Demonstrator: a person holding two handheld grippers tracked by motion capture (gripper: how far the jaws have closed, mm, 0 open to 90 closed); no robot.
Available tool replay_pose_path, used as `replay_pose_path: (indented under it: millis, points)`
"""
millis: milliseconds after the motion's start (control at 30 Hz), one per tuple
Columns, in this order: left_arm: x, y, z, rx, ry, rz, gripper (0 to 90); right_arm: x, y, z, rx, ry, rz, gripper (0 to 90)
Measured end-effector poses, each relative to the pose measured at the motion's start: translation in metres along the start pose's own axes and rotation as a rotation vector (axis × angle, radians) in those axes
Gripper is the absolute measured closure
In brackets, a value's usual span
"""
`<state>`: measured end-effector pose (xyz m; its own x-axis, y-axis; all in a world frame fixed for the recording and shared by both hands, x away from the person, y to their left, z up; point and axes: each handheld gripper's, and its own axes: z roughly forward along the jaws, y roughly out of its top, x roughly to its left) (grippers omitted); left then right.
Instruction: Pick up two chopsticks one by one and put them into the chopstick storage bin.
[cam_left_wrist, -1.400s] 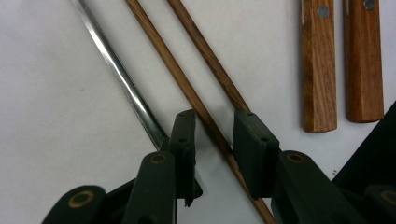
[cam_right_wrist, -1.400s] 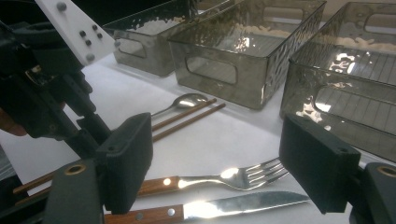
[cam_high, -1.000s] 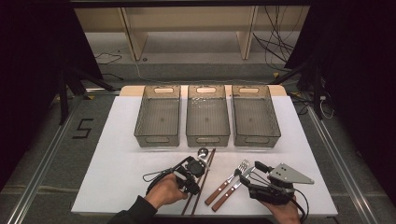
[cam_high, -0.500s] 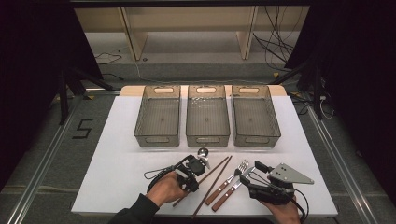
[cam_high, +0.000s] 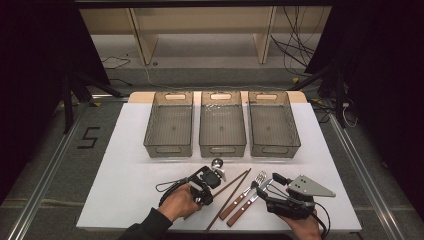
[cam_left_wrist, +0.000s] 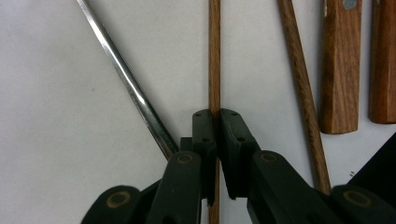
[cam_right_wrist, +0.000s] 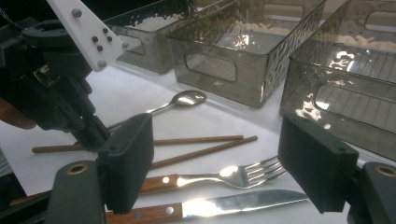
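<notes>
My left gripper (cam_left_wrist: 215, 114) points down at the white table top, and its jaws have just been closing on a wooden chopstick (cam_left_wrist: 214, 60), which they now pinch. The second chopstick (cam_left_wrist: 299, 93) lies just right of it, a spoon's steel handle (cam_left_wrist: 126, 79) just left. In the high view the left gripper (cam_high: 206, 189) sits below the spoon (cam_high: 217, 162). My right gripper (cam_right_wrist: 223, 163) stands wide open, low over a wood-handled fork (cam_right_wrist: 233, 175) and knife (cam_right_wrist: 233, 205), and touches neither.
Three smoky clear bins stand in a row behind the cutlery: left (cam_high: 169, 125), middle (cam_high: 222, 125), right (cam_high: 273, 125). The white mat (cam_high: 125, 170) ends close to the person's hands at the front. Dark floor and cables surround the table.
The left gripper's jaws have closed onto the chopstick. The chopsticks' far ends have swung to the right. The right gripper has stayed put.
</notes>
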<state>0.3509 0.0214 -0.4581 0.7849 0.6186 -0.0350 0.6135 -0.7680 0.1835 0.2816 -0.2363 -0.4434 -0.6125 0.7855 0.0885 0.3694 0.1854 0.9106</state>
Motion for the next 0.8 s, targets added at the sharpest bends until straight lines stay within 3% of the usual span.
replay_pose_path:
  millis: [433, 600, 800]
  points:
    - [0.004, -0.001, -0.006, -0.02, -0.018, 0.02, 84.7, 0.0, 0.0, 0.0, -0.004, 0.0, 0.004, 27.5]
    - [0.006, -0.003, -0.016, -0.06, -0.027, 0.014, 84.7, 0.0, 0.0, 0.0, -0.008, 0.0, 0.003, 27.5]
    - [0.011, -0.008, -0.04, -0.113, -0.031, 0.024, 84.6, 0.0, 0.0, -0.001, -0.008, 0.0, 0.001, 27.5]
